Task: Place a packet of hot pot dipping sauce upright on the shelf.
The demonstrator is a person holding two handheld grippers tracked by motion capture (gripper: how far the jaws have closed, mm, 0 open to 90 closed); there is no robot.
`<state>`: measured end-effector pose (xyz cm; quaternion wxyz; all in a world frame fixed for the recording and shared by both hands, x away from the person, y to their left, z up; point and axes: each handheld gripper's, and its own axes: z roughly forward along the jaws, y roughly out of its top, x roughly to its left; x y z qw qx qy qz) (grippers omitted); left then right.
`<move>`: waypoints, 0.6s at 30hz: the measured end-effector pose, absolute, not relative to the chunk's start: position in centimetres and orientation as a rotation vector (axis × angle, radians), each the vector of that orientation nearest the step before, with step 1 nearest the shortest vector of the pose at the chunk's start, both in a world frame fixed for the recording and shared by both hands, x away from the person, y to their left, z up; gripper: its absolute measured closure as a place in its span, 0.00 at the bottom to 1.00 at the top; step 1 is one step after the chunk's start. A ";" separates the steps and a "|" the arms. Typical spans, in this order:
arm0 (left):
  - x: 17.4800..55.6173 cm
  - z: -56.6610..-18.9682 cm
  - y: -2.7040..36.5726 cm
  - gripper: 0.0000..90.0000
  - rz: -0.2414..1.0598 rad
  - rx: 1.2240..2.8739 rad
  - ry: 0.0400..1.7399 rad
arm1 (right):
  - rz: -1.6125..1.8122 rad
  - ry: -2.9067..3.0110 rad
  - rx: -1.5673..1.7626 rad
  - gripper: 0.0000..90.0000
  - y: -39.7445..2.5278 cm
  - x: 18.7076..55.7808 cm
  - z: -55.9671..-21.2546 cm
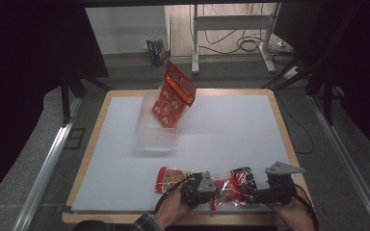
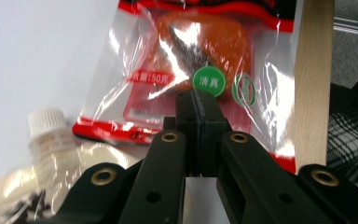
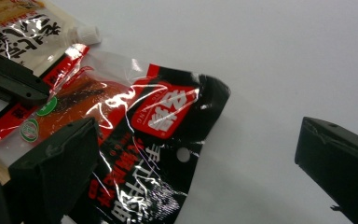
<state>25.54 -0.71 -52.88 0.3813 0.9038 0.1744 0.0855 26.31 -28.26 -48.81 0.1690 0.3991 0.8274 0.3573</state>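
White table (image 1: pixel 231 130) with wooden rim, seen from above; dark surroundings, grey floor and a desk frame (image 1: pixel 231 33) at 12 o'clock. A clear tub (image 1: pixel 155 130) stands near the table's centre-left, an orange pack (image 1: pixel 173 96) leaning tilted against its far side. At 6 o'clock, along the near edge, lie three snack items: a spouted pouch (image 2: pixel 42 154), a red-trimmed clear packet (image 2: pixel 200 70) and a black packet (image 3: pixel 168 140), overlapping one another. Left gripper (image 1: pixel 198 186): jaws pressed together over the clear packet; whether they pinch its film cannot be told. Right gripper (image 1: pixel 257 196): jaws spread wide, holding nothing, one jaw over the black packet's edge.
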 end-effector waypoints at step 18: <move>25.3 -53.4 -0.2 1.00 0.215 2.311 0.462 | 1.084 2.529 1.195 0.16 -26.0 26.0 -49.5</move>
